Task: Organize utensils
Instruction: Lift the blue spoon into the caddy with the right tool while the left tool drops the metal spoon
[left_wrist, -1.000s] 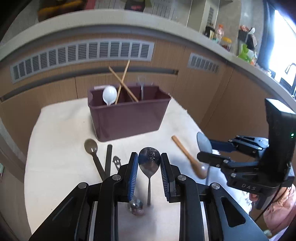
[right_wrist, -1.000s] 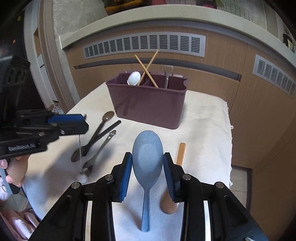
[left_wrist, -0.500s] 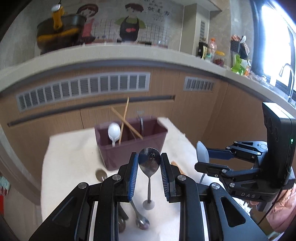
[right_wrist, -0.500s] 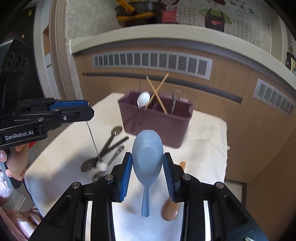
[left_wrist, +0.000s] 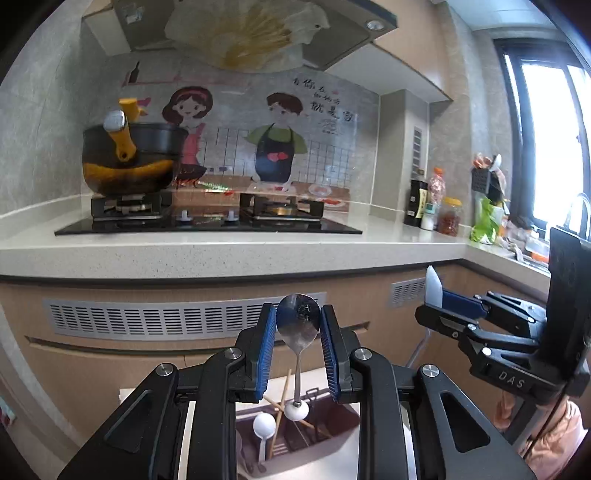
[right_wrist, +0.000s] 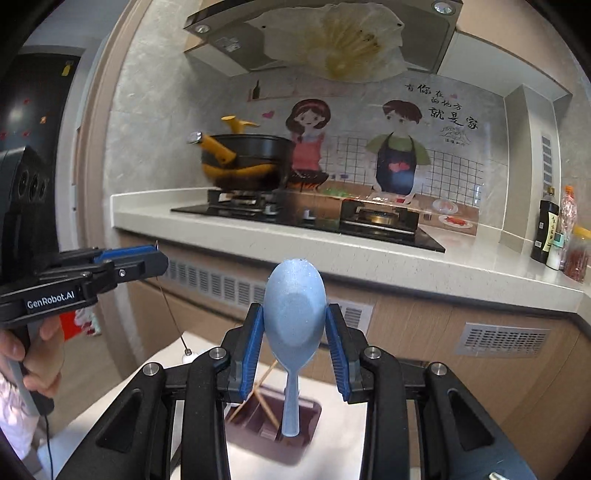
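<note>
Transport step: left gripper (left_wrist: 298, 325) clamped on metal spoon (left_wrist: 298, 325), right gripper (right_wrist: 294, 328) on blue spoon (right_wrist: 294, 314), both above the maroon caddy (right_wrist: 306, 413); next, lower handles into compartments.

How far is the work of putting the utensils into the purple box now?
Done: a white spoon and chopsticks stand in the purple box. In hand: the left hand-held gripper holds a metal spoon and the right hand-held gripper a blue spoon, both raised above the box. Left: lowering both in. The table is mostly hidden, so other utensils cannot be counted.
</note>
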